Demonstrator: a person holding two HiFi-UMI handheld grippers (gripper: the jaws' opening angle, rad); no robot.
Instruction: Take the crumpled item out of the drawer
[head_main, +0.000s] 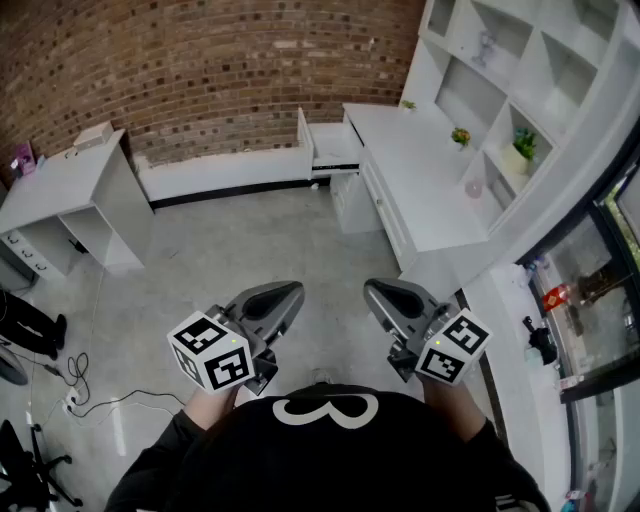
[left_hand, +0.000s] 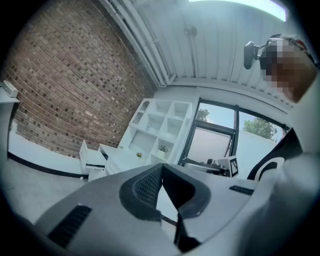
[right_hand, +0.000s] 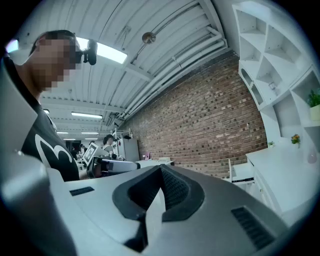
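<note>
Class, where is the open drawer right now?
Head view, upper centre: the drawer sticks out from the white desk's far end, near the brick wall.

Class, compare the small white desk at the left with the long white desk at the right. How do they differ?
The small white desk stands alone; the long white desk runs along the white wall shelves. The long desk has a white drawer pulled open at its far end; the small desk shows open cubbies. Both are white.

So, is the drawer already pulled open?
Yes, the drawer stands pulled out from the end of the white desk by the brick wall.
</note>
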